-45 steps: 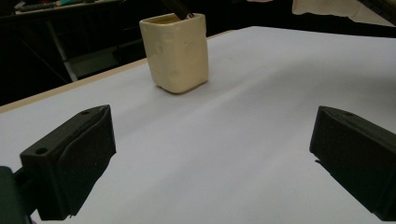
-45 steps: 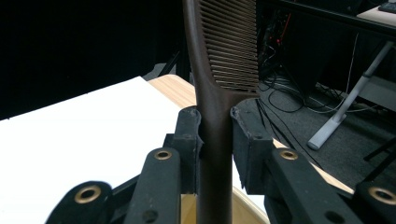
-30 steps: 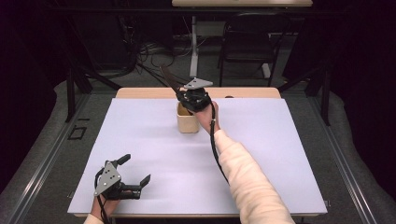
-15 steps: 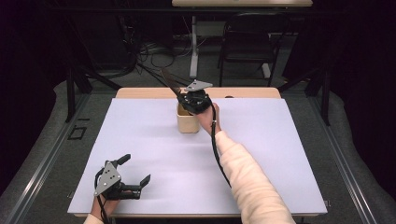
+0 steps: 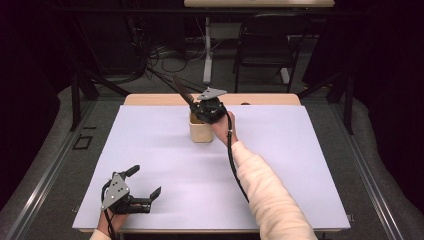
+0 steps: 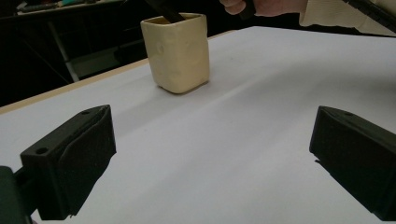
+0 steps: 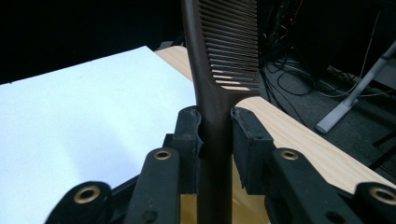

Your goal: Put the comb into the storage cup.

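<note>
No shift is seen since the earlier high views: the comb [image 7: 219, 70] is kept at the same tilt over the cup [image 5: 201, 131], and both hands are kept where they were. The comb, dark brown, is clamped at its handle between the two pads of the right gripper [image 7: 215, 135], its teeth rising past the jaws in the right gripper view. In the high view, the comb [image 5: 181, 91] is seen slanting up and away to the left from the right gripper [image 5: 207, 109], with its lower end just at or inside the mouth of the cream-coloured cup; how deep it reaches cannot be told. The cup is stood upright on the white table top [image 5: 280, 150], near the far edge, and is shown again in the left gripper view [image 6: 177, 53] with a dark tip at its rim. The left gripper [image 5: 142, 192] is rested at the near left corner of the table, well apart from the cup, its jaws spread wide with nothing between them.
</note>
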Available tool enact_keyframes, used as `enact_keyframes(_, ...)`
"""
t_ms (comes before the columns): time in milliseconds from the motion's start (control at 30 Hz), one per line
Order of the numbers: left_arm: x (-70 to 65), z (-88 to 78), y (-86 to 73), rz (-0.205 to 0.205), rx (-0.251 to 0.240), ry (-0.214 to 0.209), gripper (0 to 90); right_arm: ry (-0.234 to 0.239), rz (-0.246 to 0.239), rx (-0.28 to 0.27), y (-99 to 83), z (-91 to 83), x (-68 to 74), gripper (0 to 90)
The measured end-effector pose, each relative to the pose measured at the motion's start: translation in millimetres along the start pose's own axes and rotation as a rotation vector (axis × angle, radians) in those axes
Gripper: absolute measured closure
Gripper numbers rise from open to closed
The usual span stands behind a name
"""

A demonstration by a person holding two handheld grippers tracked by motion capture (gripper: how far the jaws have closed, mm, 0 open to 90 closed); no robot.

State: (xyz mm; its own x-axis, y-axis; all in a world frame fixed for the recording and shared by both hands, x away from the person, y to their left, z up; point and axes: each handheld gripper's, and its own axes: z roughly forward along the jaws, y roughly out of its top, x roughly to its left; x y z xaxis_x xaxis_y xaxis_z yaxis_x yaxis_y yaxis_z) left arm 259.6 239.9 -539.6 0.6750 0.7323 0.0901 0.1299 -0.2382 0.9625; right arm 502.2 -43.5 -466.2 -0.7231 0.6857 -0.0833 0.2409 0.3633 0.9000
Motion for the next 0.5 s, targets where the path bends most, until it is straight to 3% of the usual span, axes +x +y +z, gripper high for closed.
enact_keyframes(500, 0.0, -0.1, 0.0, -0.001, -0.001, 0.002, 0.4, 0.005, -0.020, 0.030, -4.0, -0.9, 0.7, 72.2)
